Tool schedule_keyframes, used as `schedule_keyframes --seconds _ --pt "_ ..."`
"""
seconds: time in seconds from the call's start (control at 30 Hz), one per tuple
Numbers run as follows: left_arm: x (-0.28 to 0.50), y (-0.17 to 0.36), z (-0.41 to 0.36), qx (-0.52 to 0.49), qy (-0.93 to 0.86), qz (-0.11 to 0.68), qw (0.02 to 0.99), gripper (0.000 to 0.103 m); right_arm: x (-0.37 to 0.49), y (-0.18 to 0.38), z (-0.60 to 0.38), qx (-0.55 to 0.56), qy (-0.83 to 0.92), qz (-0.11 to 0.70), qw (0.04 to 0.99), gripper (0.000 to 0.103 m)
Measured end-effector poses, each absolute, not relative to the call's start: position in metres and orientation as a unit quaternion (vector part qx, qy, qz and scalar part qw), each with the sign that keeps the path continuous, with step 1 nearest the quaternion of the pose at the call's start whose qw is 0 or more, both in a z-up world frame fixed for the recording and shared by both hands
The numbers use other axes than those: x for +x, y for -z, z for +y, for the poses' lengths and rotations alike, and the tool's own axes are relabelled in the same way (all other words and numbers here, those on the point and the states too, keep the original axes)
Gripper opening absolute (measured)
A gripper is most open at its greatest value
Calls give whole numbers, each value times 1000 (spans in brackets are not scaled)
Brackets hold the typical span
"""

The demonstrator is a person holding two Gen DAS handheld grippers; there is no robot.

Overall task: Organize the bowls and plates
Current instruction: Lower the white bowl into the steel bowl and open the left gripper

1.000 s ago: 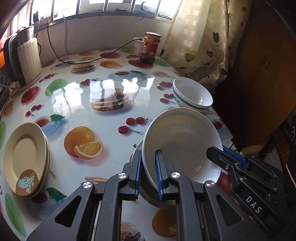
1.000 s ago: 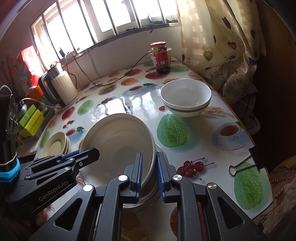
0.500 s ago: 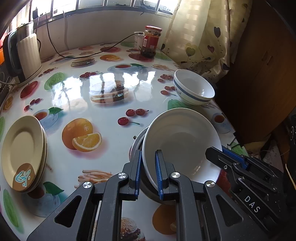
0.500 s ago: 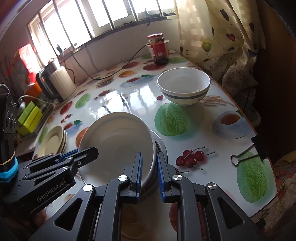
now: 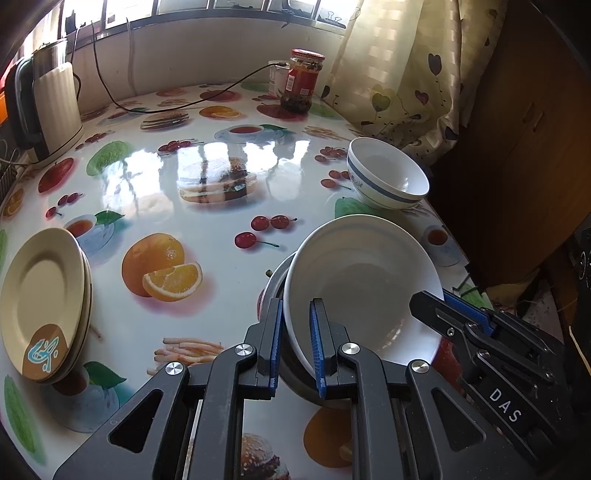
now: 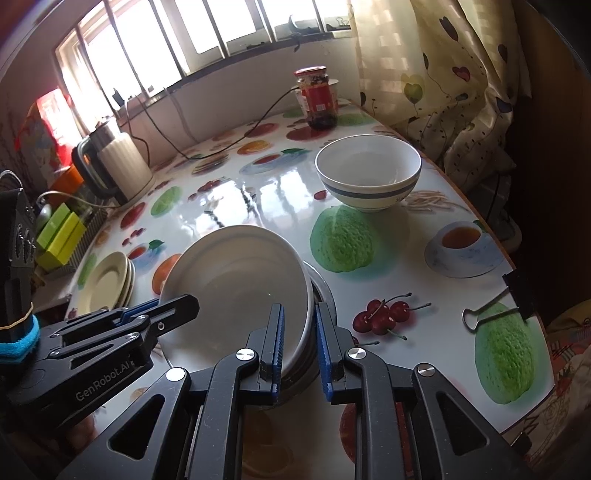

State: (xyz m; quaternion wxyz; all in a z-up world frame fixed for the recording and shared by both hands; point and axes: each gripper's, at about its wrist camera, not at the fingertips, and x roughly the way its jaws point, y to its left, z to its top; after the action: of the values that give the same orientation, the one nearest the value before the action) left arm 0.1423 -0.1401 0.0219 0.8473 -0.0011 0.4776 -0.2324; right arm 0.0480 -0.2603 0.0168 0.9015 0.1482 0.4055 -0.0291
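Our left gripper [image 5: 295,341] clamps the near rim of the white plate [image 5: 364,280], and our right gripper [image 6: 299,343] pinches its opposite rim, holding it tilted over a metal dish [image 6: 321,295] on the fruit-print table [image 5: 207,229]. We count one white plate, one blue-banded bowl [image 6: 367,173] beyond it, and one stack of cream plates [image 5: 44,306]. Only the right view shows a binder clip [image 6: 495,314] and green boxes [image 6: 59,236].

Bright window [image 6: 229,33] backlight glares off tabletop [image 5: 229,162]; edges bowed.
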Motion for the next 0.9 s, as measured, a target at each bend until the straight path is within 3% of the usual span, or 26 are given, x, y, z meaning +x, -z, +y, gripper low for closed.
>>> schedule_keyframes --seconds 0.9 --pt "147 -33 -135 -11 220 467 857 15 50 -27 -262 148 32 392 907 18"
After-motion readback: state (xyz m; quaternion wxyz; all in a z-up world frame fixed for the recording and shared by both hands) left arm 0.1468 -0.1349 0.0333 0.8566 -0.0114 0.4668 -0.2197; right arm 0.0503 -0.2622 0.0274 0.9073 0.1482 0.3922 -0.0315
